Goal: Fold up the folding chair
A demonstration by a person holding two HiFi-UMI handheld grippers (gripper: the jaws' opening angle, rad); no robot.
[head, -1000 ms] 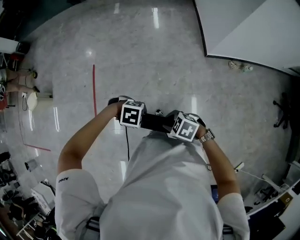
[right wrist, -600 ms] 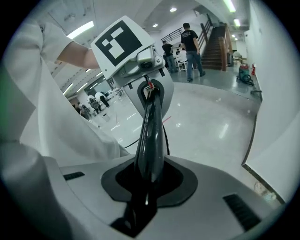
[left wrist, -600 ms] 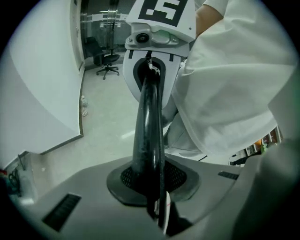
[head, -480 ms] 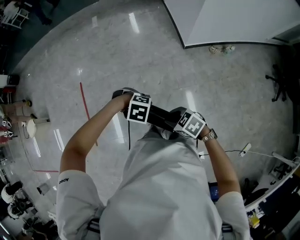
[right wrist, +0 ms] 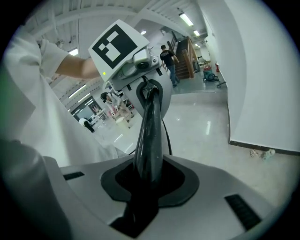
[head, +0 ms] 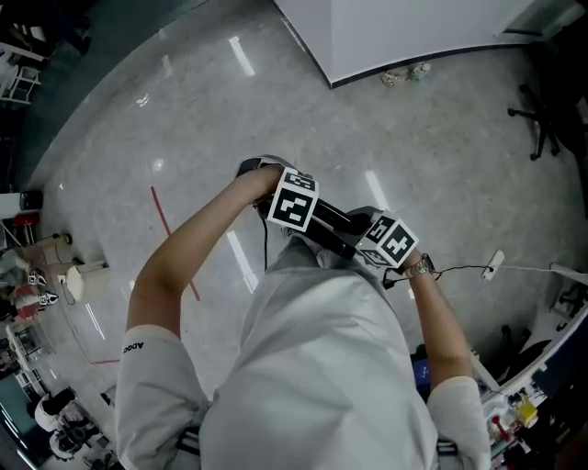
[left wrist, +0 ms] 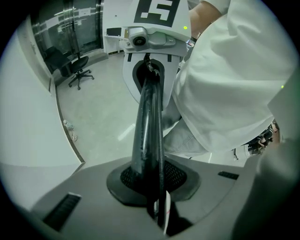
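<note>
Of the folding chair only a black bar [head: 338,228] shows; the rest is hidden under the person's white shirt. My left gripper [head: 309,218] is shut on the bar's left end and my right gripper [head: 364,240] on its right end. The two marker cubes sit close together in front of the person's chest. In the left gripper view the bar [left wrist: 147,131] rises from my left gripper [left wrist: 157,208] up to the right gripper [left wrist: 149,44]. From my right gripper [right wrist: 140,201] in the right gripper view the bar [right wrist: 150,133] runs up to the left gripper [right wrist: 140,70].
Polished grey floor with a red tape line [head: 175,243]. A white wall panel [head: 413,27] stands at the top, with small items [head: 404,75] at its foot. An office chair [head: 542,119] is far right, a cable with plug [head: 491,266] to the right, clutter [head: 37,275] at left.
Both hands swung with the bar, its left end lifting in the picture and the whole pair shifting right. The floor and wall slid leftward in view. Both grips on the bar held.
</note>
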